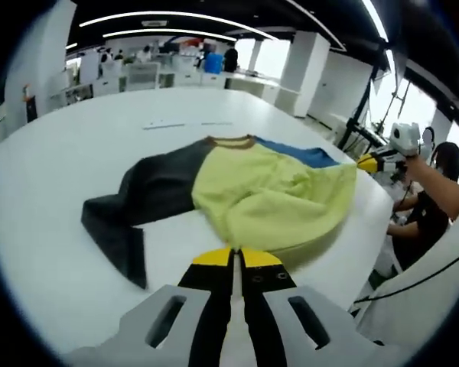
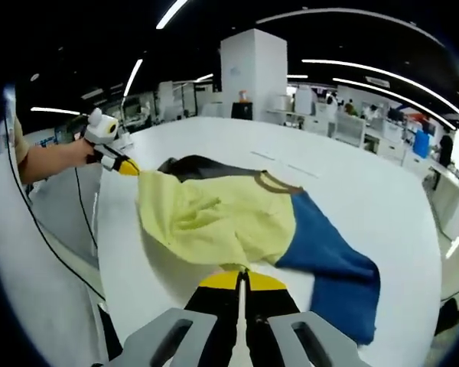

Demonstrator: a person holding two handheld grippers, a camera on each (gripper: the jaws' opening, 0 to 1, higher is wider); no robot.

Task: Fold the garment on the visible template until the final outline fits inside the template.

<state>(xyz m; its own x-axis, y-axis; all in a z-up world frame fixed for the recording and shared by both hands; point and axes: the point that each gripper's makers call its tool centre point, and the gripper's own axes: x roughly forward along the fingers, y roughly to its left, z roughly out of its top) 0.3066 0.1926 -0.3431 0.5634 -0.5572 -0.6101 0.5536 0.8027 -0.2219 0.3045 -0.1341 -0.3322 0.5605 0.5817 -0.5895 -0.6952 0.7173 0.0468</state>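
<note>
A sweater with a yellow body (image 1: 275, 202), a dark grey sleeve (image 1: 130, 214), a blue sleeve (image 1: 302, 155) and a brown collar lies spread on the white table (image 1: 76, 153). In the left gripper view my left gripper (image 1: 234, 256) has its jaws pressed together at the near yellow hem. My right gripper (image 1: 373, 161) comes in from the right, pinching the hem's far corner. In the right gripper view the yellow body (image 2: 214, 218) and blue sleeve (image 2: 336, 264) lie ahead. My right gripper (image 2: 241, 277) is shut at the hem there, and the left gripper (image 2: 121, 164) grips the far yellow corner.
Faint marks (image 1: 185, 124) lie on the table beyond the collar. The table edge (image 1: 382, 206) runs close to the hem, with a person in dark clothes (image 1: 428, 214) beside it. Cables (image 2: 80, 214) hang off the table's side. Desks and a white pillar (image 2: 252, 73) stand behind.
</note>
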